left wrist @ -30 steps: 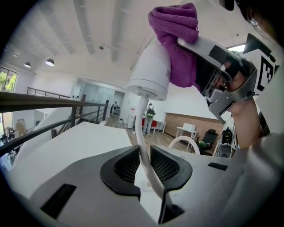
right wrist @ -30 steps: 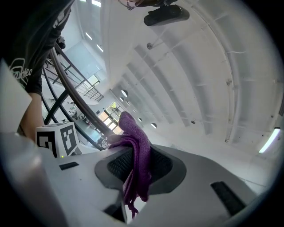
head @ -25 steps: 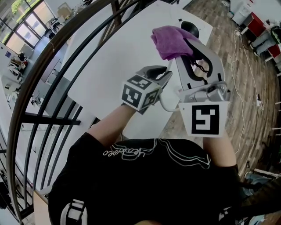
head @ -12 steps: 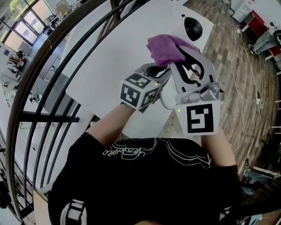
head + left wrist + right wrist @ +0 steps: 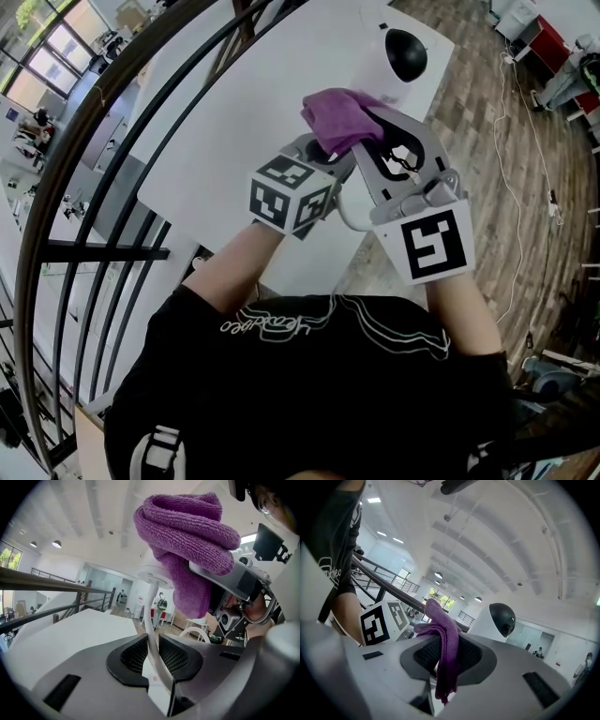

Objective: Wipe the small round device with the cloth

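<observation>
The small round device [image 5: 398,56] is white with a black dome, and it also shows in the right gripper view [image 5: 497,619]. My right gripper [image 5: 375,131] is shut on the purple cloth [image 5: 339,117], which hangs folded between its jaws [image 5: 443,656]. The cloth [image 5: 187,531] is bunched in front of the device, just this side of it. My left gripper [image 5: 151,651] is shut on a thin white cord [image 5: 151,620] that rises to a white round part [image 5: 152,570] behind the cloth. In the head view the left gripper [image 5: 319,155] sits just below the cloth.
A white table [image 5: 244,122] lies under both grippers. A dark metal railing [image 5: 122,122] curves along its left side. Wooden floor [image 5: 506,141] with loose cables lies to the right. The person's black shirt [image 5: 309,394] fills the bottom of the head view.
The right gripper and the cloth have swung left and nearer, over the left gripper's jaws. The device now shows larger and more fully beyond the cloth.
</observation>
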Available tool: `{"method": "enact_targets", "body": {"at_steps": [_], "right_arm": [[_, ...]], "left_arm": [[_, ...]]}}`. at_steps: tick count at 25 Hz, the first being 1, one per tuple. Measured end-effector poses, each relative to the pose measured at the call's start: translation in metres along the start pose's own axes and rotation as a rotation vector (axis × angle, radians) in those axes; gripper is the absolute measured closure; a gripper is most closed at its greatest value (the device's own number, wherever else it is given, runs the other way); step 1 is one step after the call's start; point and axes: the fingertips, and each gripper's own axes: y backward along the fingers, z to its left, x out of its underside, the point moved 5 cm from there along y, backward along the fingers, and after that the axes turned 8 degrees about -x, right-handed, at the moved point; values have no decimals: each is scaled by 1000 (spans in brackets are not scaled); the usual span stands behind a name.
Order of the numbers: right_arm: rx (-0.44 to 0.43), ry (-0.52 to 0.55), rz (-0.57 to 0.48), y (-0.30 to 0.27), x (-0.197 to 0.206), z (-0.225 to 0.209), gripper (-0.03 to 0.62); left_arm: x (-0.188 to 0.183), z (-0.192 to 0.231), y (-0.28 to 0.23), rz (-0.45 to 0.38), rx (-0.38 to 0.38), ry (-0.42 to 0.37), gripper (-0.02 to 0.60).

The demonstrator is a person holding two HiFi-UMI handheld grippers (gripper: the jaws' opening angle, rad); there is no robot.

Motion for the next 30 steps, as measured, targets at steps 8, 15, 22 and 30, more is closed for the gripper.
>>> {"method": "enact_targets", "body": {"at_steps": [8,15,22,30], "right_arm": [[-54,-35,-57,28,7,1,522],[-79,-4,-100,90,31,-18,522],[-107,48,-135,169,58,-44,522],[-127,63,-167,243,104,-62,522]], "left_arm": [[0,0,1,-1,-38,1,506],[-1,-18,-8,15,-87,-57,506],[-4,-35,-13,40,-188,-78,509],[5,-49,-19,41,-352,-91,520]]}}
